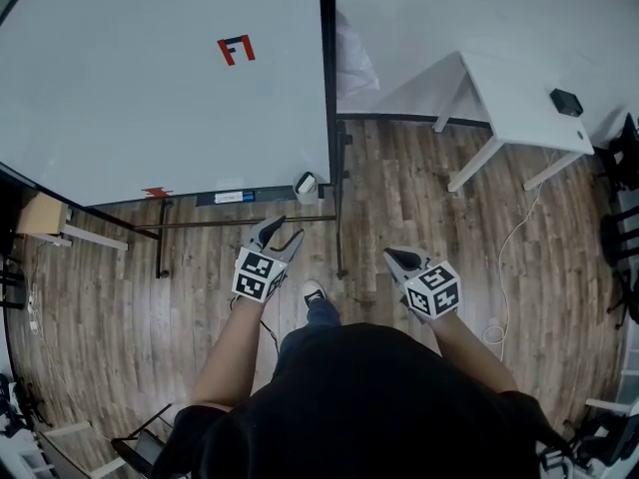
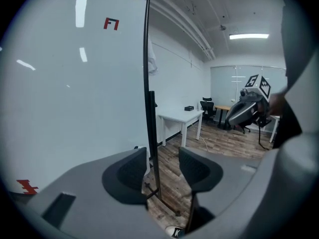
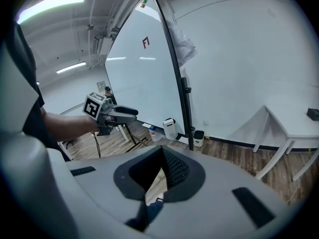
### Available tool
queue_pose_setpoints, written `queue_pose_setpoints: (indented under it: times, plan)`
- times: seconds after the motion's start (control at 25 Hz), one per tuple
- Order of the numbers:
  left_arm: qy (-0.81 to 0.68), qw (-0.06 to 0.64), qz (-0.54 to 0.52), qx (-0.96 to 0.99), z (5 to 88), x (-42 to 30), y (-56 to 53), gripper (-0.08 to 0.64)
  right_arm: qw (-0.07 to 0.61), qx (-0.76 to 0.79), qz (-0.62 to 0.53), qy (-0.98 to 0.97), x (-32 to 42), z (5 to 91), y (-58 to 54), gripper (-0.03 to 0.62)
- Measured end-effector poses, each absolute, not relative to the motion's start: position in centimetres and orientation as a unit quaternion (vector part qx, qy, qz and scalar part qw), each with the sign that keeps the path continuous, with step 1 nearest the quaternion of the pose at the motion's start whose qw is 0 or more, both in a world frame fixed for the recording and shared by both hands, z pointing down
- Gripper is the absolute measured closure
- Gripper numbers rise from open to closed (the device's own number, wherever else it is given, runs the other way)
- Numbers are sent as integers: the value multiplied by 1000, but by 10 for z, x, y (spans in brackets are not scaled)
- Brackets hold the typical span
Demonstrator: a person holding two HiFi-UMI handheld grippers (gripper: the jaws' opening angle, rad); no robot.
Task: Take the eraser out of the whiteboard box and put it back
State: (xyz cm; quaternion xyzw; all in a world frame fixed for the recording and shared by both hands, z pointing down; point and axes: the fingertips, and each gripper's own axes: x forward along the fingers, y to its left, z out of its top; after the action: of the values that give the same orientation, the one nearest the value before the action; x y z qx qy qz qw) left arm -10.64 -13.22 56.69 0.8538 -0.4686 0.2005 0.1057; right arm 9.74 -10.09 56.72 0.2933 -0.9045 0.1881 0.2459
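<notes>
A small white whiteboard box (image 1: pixel 306 187) hangs at the right end of the whiteboard's (image 1: pixel 150 78) bottom tray. In the right gripper view the box (image 3: pixel 170 128) has a dark piece at its top; whether that is the eraser I cannot tell. My left gripper (image 1: pixel 283 228) hovers just in front of and below the box, its jaws open and empty (image 2: pixel 162 166). My right gripper (image 1: pixel 397 256) is held lower and to the right, over the floor, its jaws shut with nothing in them (image 3: pixel 162 156). Each gripper shows in the other's view: right (image 2: pixel 249 106), left (image 3: pixel 112 114).
The whiteboard's black frame post (image 1: pixel 327 118) and stand legs (image 1: pixel 160 238) are right ahead. A white table (image 1: pixel 519 98) with a small black object (image 1: pixel 566 102) stands to the right, with a cable (image 1: pixel 509 257) on the wooden floor. A small white bin (image 3: pixel 198 137) sits by the wall.
</notes>
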Motion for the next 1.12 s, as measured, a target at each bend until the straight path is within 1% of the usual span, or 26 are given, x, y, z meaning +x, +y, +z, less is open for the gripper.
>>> queue_pose_setpoints:
  times: [0.56,1.12]
  plan:
    - [-482,89,195,850,549,-94,-78,350,234,287,160,-915,114,549,-85,597]
    - [-489,84,185,848,551,-82,-43,351,230,299,143,-915,139,536,-67,597]
